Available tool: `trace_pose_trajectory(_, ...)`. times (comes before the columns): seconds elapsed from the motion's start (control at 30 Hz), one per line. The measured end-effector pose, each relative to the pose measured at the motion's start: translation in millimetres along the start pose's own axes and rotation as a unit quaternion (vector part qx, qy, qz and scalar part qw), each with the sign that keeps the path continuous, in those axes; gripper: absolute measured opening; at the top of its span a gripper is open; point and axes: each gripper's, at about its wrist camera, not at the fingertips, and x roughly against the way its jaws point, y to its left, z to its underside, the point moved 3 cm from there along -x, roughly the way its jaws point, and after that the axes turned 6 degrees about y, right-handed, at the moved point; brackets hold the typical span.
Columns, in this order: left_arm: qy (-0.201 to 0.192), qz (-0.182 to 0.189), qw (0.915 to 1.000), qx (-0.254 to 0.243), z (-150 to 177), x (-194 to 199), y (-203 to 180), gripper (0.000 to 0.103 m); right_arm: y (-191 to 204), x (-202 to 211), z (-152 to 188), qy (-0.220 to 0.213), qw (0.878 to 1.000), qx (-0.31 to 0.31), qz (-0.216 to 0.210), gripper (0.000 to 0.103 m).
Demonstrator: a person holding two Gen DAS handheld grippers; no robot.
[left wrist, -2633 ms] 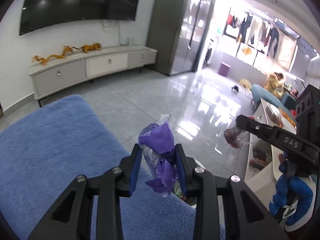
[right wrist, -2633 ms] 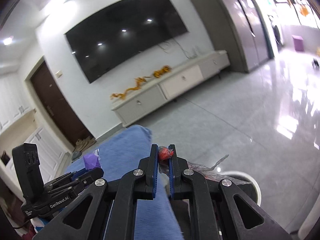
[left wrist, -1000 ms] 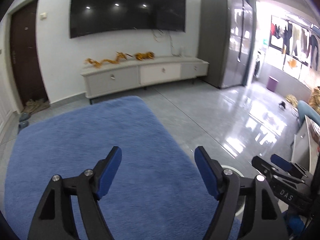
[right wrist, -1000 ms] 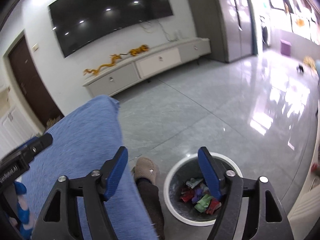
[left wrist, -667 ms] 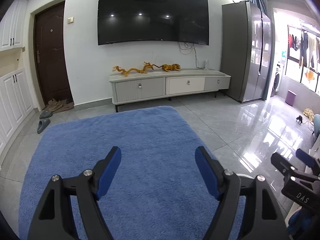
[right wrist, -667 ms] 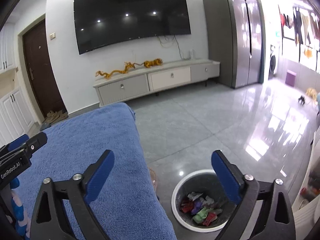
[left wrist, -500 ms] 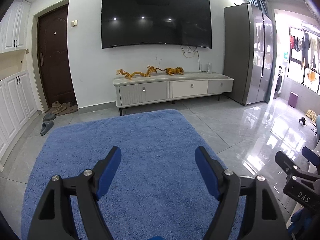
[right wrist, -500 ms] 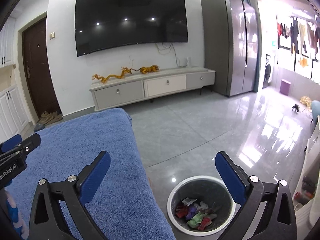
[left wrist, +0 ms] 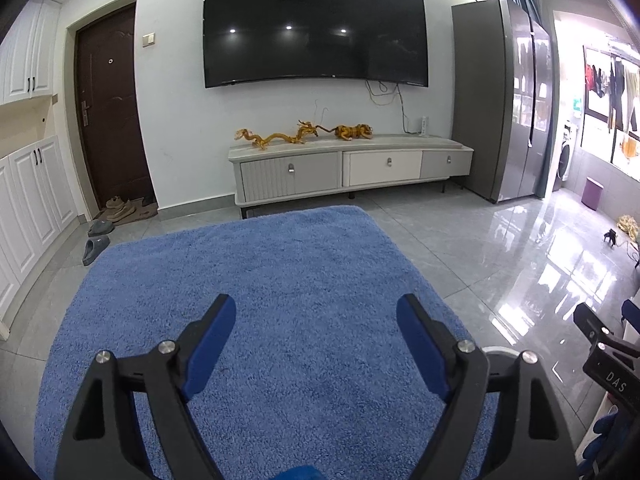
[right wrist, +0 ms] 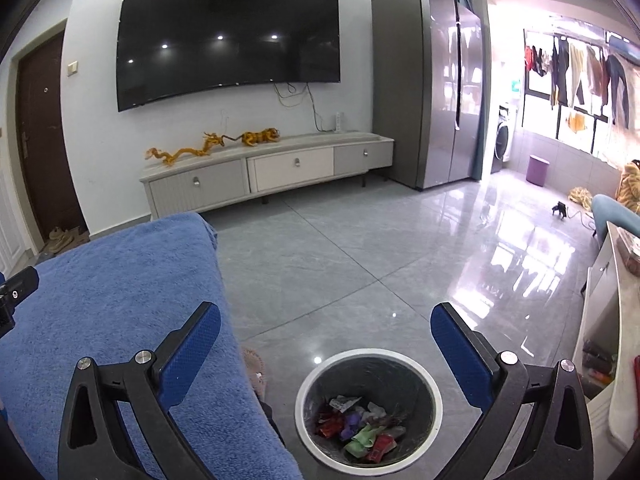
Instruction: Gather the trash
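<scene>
My left gripper (left wrist: pixel 316 340) had just spread wider, empty above the blue rug (left wrist: pixel 256 280). My right gripper (right wrist: pixel 326 342) gaped wide with nothing between its fingers, and the wrappers (right wrist: pixel 358 426) lay in the bin (right wrist: pixel 434 396) below it.

Daylight pours in from the balcony window (right wrist: pixel 576 80), to the right of the tall grey fridge (right wrist: pixel 436 84), and it washes that corner out almost white. The glossy floor tiles (right wrist: pixel 516 264) in front of the fridge throw back hard glare. Ceiling spots reflect as small dots in the dark TV screen (left wrist: pixel 312 28). Everything looks sharp, but straight lines bow toward the black rounded corners of both views.
</scene>
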Motion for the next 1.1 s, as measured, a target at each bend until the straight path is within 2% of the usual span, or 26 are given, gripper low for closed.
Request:
trace_pose_trajectory(0.5,0.024,-0.008,0.9995,-0.018,15,-22,-3,0.083,-1,-16,9,0.027,1.000,0.002,0.006,0.103)
trace_pose_trajectory(1.1,0.009,-0.005,0.9998,-0.018,13,-16,0,0.083,1,-18,9,0.030,1.000,0.004,0.004,0.103)
